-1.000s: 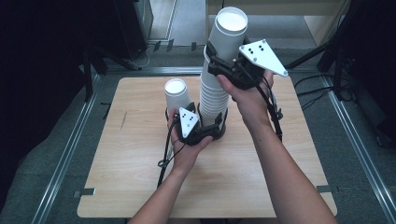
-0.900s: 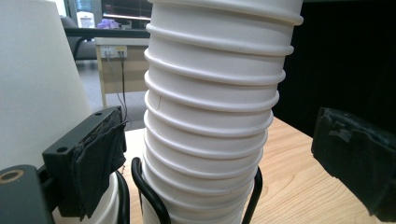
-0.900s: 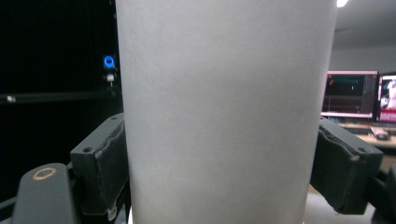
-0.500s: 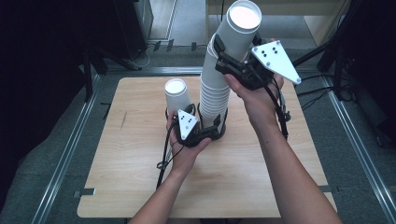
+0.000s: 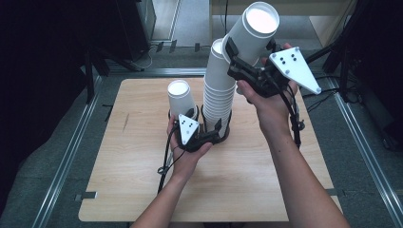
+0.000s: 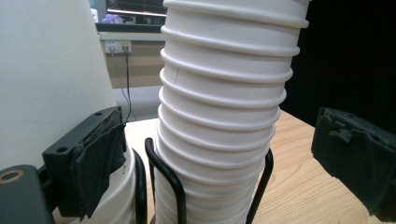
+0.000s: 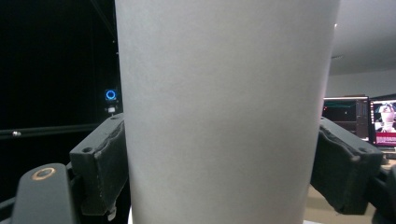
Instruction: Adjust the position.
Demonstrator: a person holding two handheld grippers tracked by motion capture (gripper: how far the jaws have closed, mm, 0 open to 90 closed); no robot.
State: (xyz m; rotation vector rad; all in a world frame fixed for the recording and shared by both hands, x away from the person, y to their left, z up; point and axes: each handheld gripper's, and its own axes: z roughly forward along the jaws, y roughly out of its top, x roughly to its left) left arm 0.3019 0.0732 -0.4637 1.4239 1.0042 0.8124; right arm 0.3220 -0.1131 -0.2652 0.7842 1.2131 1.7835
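R tongs [image 5: 236, 56] clamped on single white cup [image 5: 247, 35], bottom-up, tilted, held in the air above and just right of the cup stack [image 5: 218, 95]. Stack sits in black wire holder [image 5: 223, 135] near tabletop [image 5: 266, 185] center, toward far edge. L tongs [image 5: 202, 124] apart, jaws either side of stack base, pads not pressing. Second upturned cup [image 5: 179, 97] just left of stack.

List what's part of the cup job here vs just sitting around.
In the job:
- lifted cup, clamped in right tongs
- cup stack in black wire holder
- left tongs, jaws either side of the stack's base
- single cup beside the stack

Lying about:
- wooden table
- monitors
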